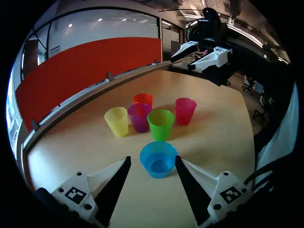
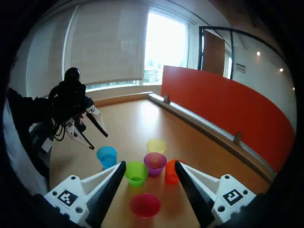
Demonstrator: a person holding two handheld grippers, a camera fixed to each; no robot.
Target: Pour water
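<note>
Several plastic cups stand clustered on a wooden table (image 1: 220,140). A blue cup (image 1: 158,164) is nearest in the left gripper view, between the tips of my open left gripper (image 1: 152,159), with a gap on each side. Behind it are a green cup (image 1: 160,123), a yellow cup (image 1: 117,121), a purple cup (image 1: 139,117), an orange cup (image 1: 143,99) and a pink cup (image 1: 185,110). In the right gripper view my right gripper (image 2: 149,164) is open above the pink cup (image 2: 144,205), green cup (image 2: 136,173) and purple cup (image 2: 154,163). I cannot tell whether any cup holds water.
A red partition (image 1: 87,68) runs along the table's far edge. In the right gripper view the left gripper (image 2: 99,141), held by a dark-sleeved arm (image 2: 26,110), hovers just above the blue cup (image 2: 106,156). The right gripper (image 1: 180,64) hangs beyond the cups. A bright window (image 2: 165,49) is behind.
</note>
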